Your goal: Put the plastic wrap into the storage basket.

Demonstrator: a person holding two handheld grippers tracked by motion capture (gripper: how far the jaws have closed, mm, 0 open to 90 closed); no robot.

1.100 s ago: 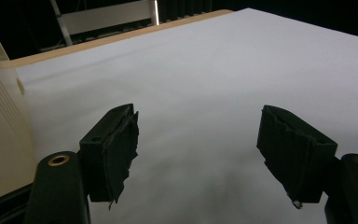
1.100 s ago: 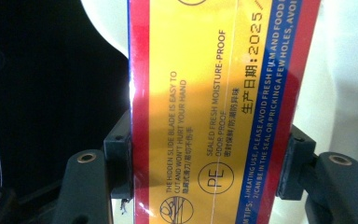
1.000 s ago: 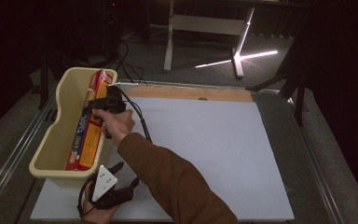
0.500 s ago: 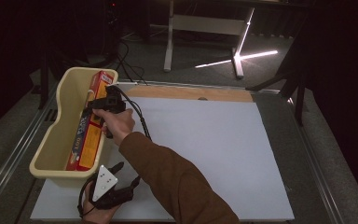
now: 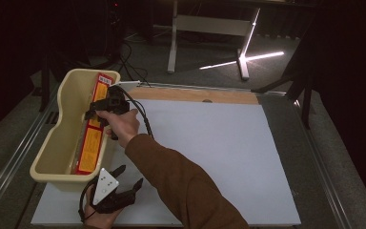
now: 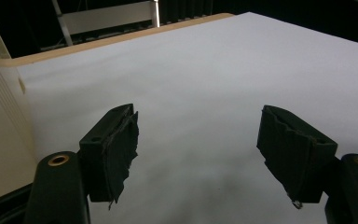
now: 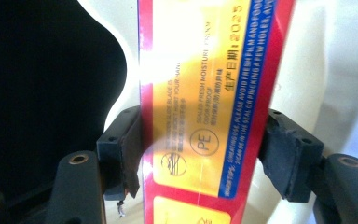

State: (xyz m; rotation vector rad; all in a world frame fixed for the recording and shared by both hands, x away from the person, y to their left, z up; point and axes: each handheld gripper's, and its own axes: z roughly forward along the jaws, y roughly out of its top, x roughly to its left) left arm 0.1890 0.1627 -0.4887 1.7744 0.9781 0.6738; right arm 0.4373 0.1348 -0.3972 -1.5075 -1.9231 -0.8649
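A long red and yellow box (image 5: 93, 138) (image 7: 200, 56) lies lengthwise in the cream plastic tub (image 5: 64, 81) at the table's left. My right gripper (image 5: 96, 112) (image 7: 200, 149) reaches over the tub's near wall, one jaw on each long side of the box. Its jaws have just been opening a little, and both pads still touch the box's edges. My left gripper (image 5: 129, 175) (image 6: 198, 149) rests at the front edge, just right of the tub's near end. It is open, with bare white sheet between its jaws.
A white sheet (image 5: 209, 152) (image 6: 205, 70) covers most of the table, with a wooden strip (image 5: 195, 94) along its far edge. Metal rails run down both sides. Dark floor and a white stand leg (image 5: 242, 47) lie beyond.
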